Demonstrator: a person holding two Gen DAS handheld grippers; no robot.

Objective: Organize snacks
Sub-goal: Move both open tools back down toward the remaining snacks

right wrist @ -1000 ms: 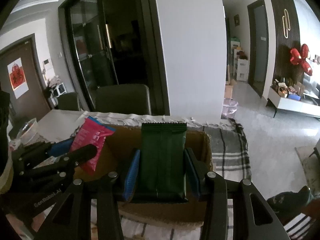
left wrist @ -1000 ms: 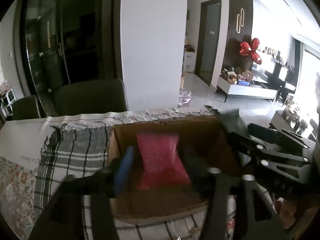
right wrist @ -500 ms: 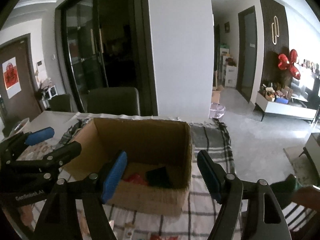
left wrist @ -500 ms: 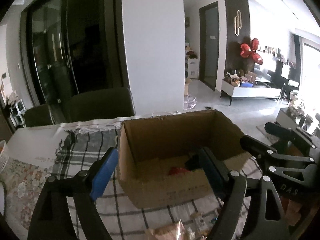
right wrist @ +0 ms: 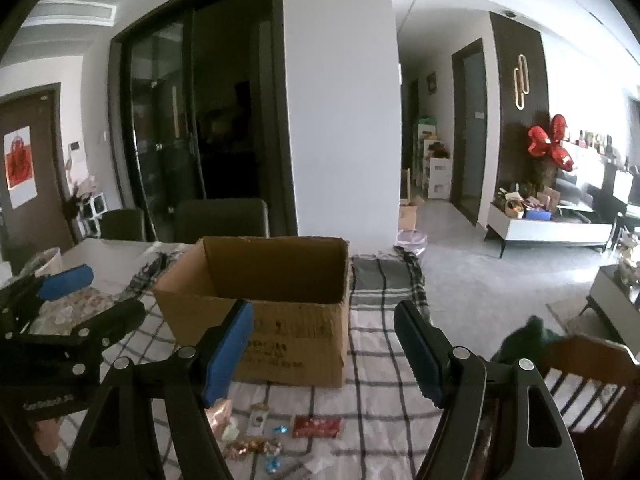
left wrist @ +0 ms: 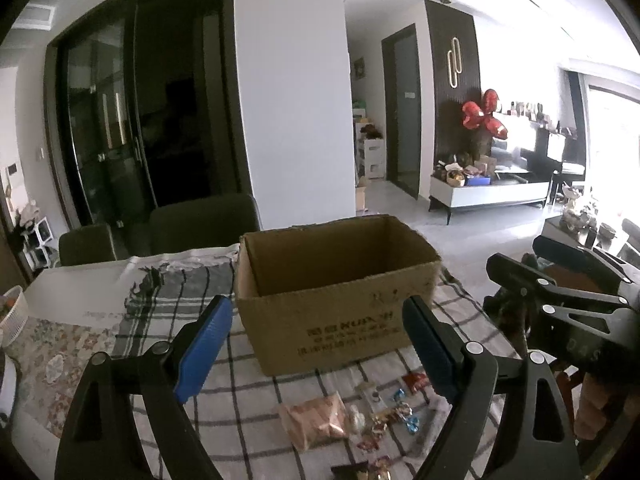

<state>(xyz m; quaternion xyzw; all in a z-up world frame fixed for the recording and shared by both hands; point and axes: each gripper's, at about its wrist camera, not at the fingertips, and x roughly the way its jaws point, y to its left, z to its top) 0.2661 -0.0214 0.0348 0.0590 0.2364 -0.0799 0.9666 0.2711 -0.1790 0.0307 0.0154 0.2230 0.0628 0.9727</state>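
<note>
Both tools have drawn back from the cardboard box [left wrist: 332, 292] since a second ago, when each held a packet over it; left tool [left wrist: 316, 344] and right tool [right wrist: 324, 352] now stand spread wide, empty. Box sits on the checked-cloth surface [right wrist: 380, 364], mouth up to receive. Loose snacks [left wrist: 360, 420] lie just before it, unsorted; tools hover above them, likely for the next pick.
</note>
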